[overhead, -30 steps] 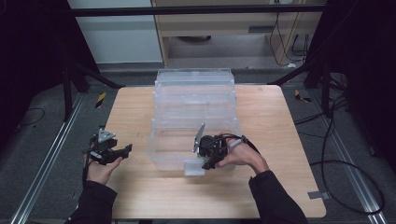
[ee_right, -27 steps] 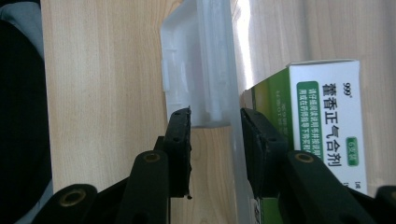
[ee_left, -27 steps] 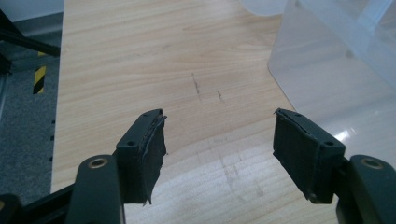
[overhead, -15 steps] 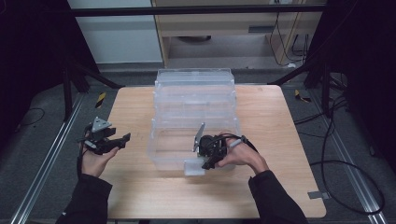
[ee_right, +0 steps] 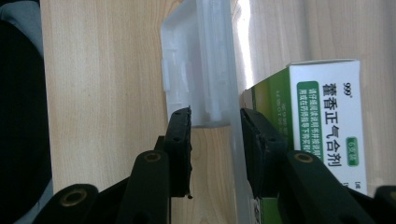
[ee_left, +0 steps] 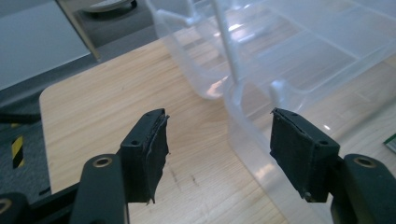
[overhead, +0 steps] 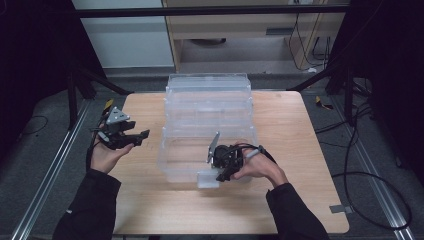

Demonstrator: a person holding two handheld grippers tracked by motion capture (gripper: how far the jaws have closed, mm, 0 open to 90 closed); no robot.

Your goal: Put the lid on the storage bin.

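A clear plastic bin [overhead: 172,160] stands open on the wooden table [overhead: 300,150], its lid [overhead: 209,84] lying back behind it. My right gripper [overhead: 220,175] is at the bin's front rim. In the right gripper view my right gripper [ee_right: 215,126] straddles the front wall beside the clear latch [ee_right: 196,65], one jaw outside and one inside, with bare wood showing between the outer pad and the wall. A green and white medicine carton [ee_right: 327,126] lies in the bin by the inner jaw. My left gripper [overhead: 141,137] hovers open left of the bin [ee_left: 261,93], nothing between its jaws [ee_left: 217,135].
The latch [overhead: 206,179] sticks out over the table in front of the bin. Wood lies bare to the left, right and front of the bin. Dark stands and cables [overhead: 360,165] surround the table, and a cabinet [overhead: 240,30] stands behind it.
My left hand has lifted its gripper off the table's left edge and carried it up and slightly toward the bin. The right hand and gripper have stayed put.
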